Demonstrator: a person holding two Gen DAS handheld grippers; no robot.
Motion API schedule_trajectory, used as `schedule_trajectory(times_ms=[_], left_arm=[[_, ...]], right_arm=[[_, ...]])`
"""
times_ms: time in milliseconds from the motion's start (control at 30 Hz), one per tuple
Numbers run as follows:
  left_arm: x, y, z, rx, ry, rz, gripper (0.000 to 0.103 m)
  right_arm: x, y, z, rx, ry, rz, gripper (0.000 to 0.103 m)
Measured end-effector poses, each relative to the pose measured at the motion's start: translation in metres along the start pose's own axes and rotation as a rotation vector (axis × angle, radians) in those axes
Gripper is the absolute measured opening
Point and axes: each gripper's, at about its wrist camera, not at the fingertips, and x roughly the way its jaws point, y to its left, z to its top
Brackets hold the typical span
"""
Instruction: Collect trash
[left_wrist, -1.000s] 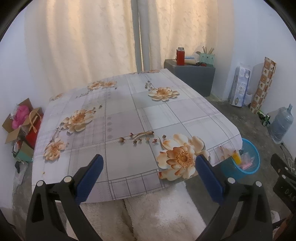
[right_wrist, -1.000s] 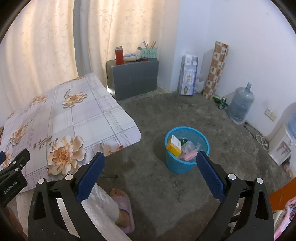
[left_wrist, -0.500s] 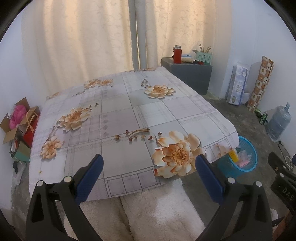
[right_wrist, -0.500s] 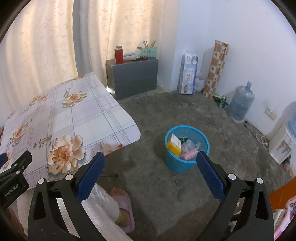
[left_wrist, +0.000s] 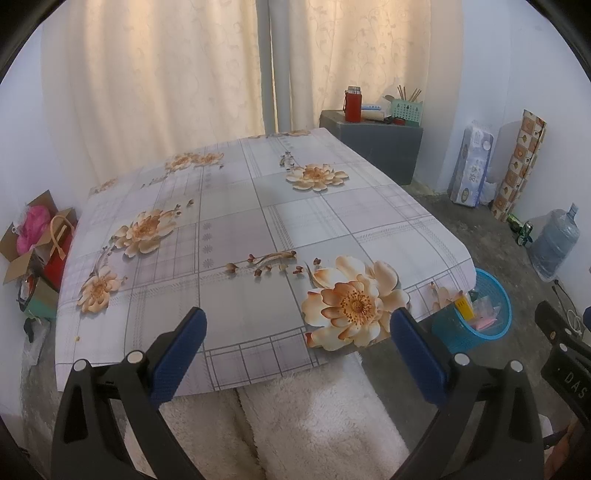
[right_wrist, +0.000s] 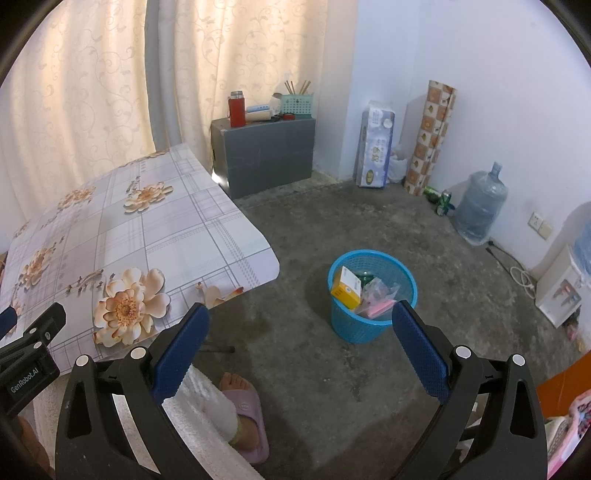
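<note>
A blue mesh waste basket (right_wrist: 373, 325) stands on the concrete floor right of the table; it holds a yellow box (right_wrist: 346, 288) and pink and clear wrappers (right_wrist: 376, 301). It also shows in the left wrist view (left_wrist: 495, 317), partly behind the table corner. My left gripper (left_wrist: 297, 332) is open and empty, above the near edge of the floral tablecloth (left_wrist: 236, 236). My right gripper (right_wrist: 300, 332) is open and empty, above the floor near the basket. No loose trash shows on the tablecloth.
A grey cabinet (right_wrist: 269, 155) with a red flask stands by the curtain. A tissue pack (right_wrist: 375, 155), a patterned roll (right_wrist: 430, 136) and a water jug (right_wrist: 478, 206) line the wall. Open boxes (left_wrist: 33, 240) sit left of the table. A slippered foot (right_wrist: 240, 406) is below.
The left gripper has drawn back and risen a little, so the table looks smaller and lower. The right gripper has hardly moved. Both stay open.
</note>
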Motion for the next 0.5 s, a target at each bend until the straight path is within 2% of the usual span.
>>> schedule_trajectory(times_ms=[500], left_arm=[[0.0013,-0.0009,-0.0031,0.0,0.008,-0.002,0.097]], right_arm=[[-0.0011,-0.0003,-0.0001,-0.001,0.002,-0.002,0.095]])
